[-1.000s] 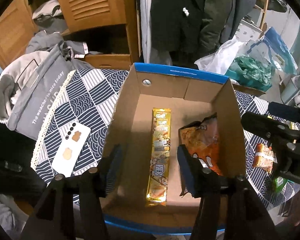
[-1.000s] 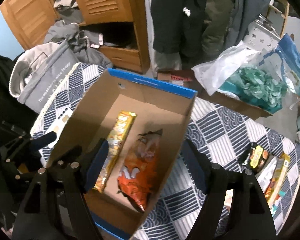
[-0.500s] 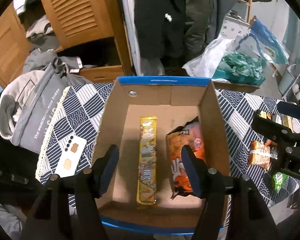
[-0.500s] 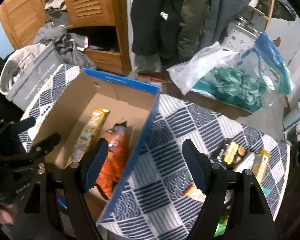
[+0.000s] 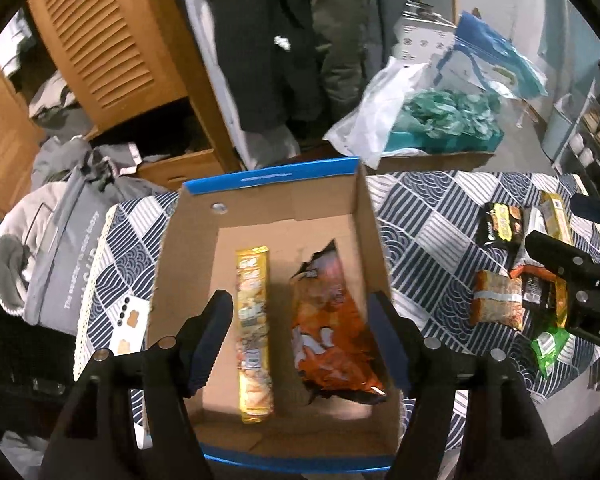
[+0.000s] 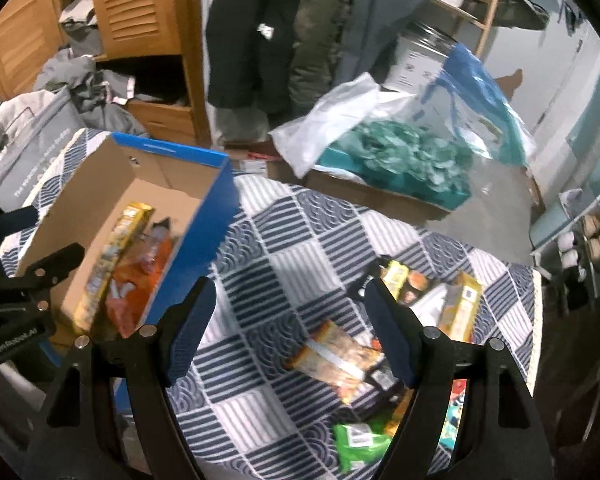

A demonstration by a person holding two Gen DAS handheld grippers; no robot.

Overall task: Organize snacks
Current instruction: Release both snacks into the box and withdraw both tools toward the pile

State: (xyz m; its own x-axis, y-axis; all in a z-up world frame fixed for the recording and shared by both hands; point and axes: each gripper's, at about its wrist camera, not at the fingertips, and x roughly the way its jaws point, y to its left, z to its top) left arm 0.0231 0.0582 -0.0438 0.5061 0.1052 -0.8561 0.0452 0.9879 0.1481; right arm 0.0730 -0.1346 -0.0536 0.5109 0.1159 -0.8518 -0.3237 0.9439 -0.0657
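Note:
A cardboard box (image 5: 284, 208) with a blue rim sits on the patterned tablecloth. Inside lie a long yellow snack bar (image 5: 253, 328) and an orange chip bag (image 5: 332, 328). My left gripper (image 5: 300, 340) hovers over the box, its jaws opening, nothing between the pads. My right gripper (image 6: 288, 332) hangs open and empty over the cloth, right of the box (image 6: 172, 184). Below it lies a pile of snacks: an orange-brown packet (image 6: 336, 360), a green packet (image 6: 360, 440), a black packet (image 6: 404, 284) and a yellow box (image 6: 460, 308).
A grey tote bag (image 5: 48, 248) and a white card (image 5: 130, 328) lie left of the box. Behind the table stand a wooden louvred cabinet (image 5: 112, 48), hanging coats (image 5: 268, 40) and a carton of teal stuff (image 6: 400, 160). The right gripper's body (image 5: 580, 280) shows at the left view's right edge.
The left gripper's jaws have widened and it has drawn back above the box. The right gripper has swung right, from over the box to over the cloth by the snack pile.

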